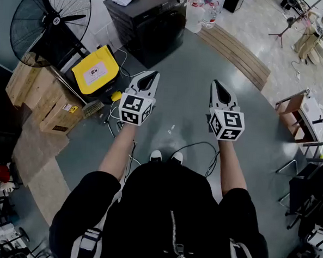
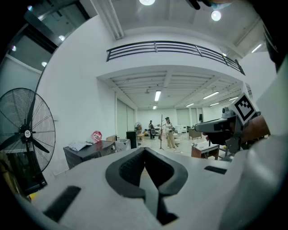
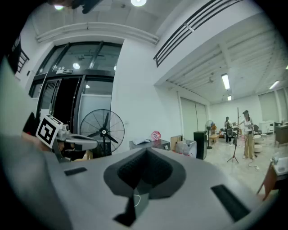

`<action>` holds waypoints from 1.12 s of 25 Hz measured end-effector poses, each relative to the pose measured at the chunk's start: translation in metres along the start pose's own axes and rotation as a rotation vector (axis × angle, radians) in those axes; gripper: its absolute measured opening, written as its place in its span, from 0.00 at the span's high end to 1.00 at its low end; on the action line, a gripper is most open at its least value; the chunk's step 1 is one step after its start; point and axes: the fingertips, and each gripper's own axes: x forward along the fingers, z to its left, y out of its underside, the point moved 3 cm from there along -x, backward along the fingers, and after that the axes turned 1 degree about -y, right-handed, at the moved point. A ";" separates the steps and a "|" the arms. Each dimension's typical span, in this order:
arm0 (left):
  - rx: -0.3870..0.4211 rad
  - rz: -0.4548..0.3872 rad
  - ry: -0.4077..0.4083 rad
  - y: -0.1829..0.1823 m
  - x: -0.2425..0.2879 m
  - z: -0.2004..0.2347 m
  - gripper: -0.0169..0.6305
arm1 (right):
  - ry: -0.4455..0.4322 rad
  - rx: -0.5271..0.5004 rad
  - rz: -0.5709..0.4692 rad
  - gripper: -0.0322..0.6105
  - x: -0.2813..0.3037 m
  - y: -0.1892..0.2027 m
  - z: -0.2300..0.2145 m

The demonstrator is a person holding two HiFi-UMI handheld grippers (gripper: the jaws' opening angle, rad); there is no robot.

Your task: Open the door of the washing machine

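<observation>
Left claw [image 1: 153,74], right claw [image 1: 216,85] — both closed

No legible text; label [image 1: 94,71] on yellow case [image 1: 107,58] too small to read.

In the head view we see a large black fan [image 1: 51,20] at eleven o'clock; just below it a yellow case [image 1: 96,70] lies on the grey floor [image 1: 180,88]; cardboard boxes [image 1: 43,99] are stacked at nine o'clock, with a brush [image 1: 93,108] just beside them; clear water bottles [image 1: 197,13] stand at twelve o'clock; wooden boards [image 1: 237,54] run at one o'clock; a black cable [image 1: 196,146] curls near the centre; a small wooden stand [image 1: 298,109] sits at three o'clock; far off in the left gripper view we make out two people [image 2: 170,133] standing.
</observation>
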 end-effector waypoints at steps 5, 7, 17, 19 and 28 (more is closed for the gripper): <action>-0.008 -0.002 -0.016 0.000 0.005 -0.013 0.97 | -0.025 0.014 0.003 0.95 -0.010 0.004 -0.012; -0.013 -0.001 -0.024 0.001 0.008 -0.016 0.97 | -0.032 0.010 0.007 0.95 -0.011 0.006 -0.016; -0.027 0.004 -0.042 0.004 0.032 -0.029 0.97 | -0.057 -0.003 0.022 0.95 -0.008 0.014 -0.035; -0.028 0.003 -0.038 0.004 0.043 -0.029 0.97 | -0.056 -0.001 0.026 0.95 -0.004 0.016 -0.043; -0.042 -0.019 -0.033 0.006 0.122 0.000 0.97 | -0.051 -0.022 0.030 0.95 0.062 0.016 -0.087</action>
